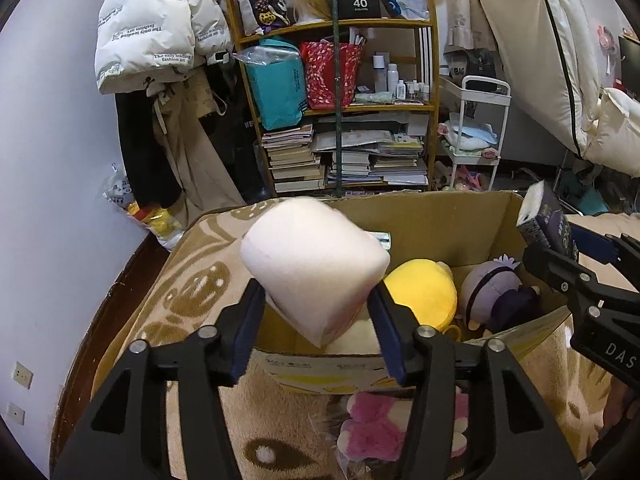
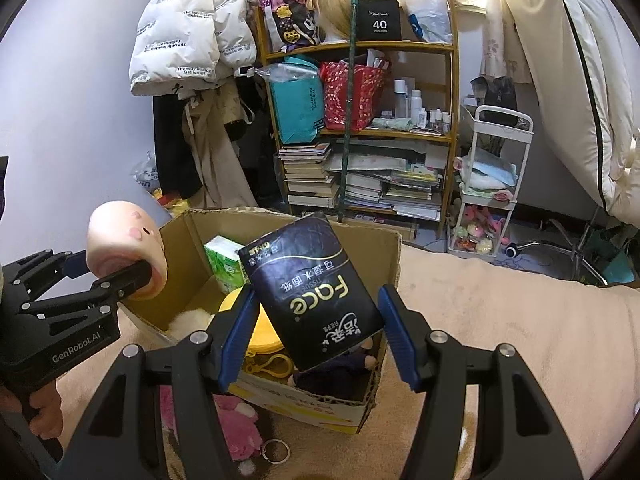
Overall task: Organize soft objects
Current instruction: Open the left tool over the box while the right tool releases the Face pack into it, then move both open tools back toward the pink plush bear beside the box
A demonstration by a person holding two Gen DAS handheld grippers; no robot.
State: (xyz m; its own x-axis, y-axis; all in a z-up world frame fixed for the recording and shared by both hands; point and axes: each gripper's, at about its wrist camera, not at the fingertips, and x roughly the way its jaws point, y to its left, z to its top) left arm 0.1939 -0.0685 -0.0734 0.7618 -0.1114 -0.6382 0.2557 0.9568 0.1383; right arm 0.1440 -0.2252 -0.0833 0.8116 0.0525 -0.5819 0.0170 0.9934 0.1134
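Left gripper grasps the pink plush at frame centre; right gripper grasps the dark tissue pack. Cardboard box behind holds a yellow plush, purple doll and green tissue pack.

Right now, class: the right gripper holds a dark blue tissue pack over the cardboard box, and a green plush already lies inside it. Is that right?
Not quite. The plush in the cardboard box is yellow, as the left wrist view shows. The right gripper does hold the dark blue tissue pack over the box.
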